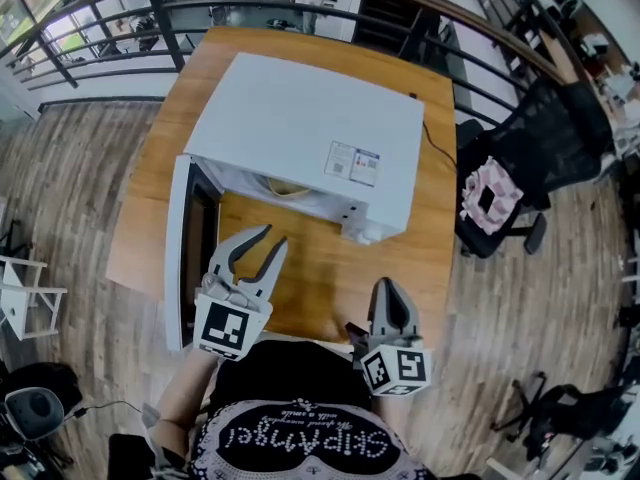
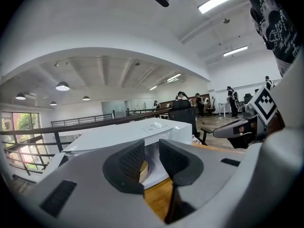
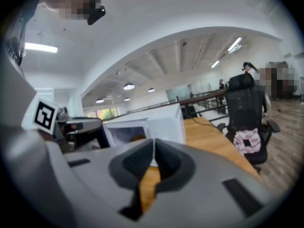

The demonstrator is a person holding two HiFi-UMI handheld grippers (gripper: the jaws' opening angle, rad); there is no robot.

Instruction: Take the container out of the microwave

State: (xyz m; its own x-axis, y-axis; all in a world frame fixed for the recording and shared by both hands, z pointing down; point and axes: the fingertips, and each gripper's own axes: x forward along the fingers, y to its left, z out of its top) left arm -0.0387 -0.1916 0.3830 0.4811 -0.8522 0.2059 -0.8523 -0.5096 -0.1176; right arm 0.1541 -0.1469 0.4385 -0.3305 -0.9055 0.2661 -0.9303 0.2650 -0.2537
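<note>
Container [image 1: 288, 189] is still sitting inside the microwave [image 1: 300, 118] with the door [image 1: 180, 258] swung wide, so I'd say the actual grab is all still to do. My left tool [image 1: 277, 234] is spread apart with nothing in it, aimed at the opening, and my right tool [image 1: 388, 286] is clenched on nothing over the worktop [image 1: 320, 268]

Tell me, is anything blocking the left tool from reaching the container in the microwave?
Nothing visible. The microwave door stands open to the left, and the left tool, jaws apart and empty, faces the cavity where the container shows; only bare table lies between.
</note>
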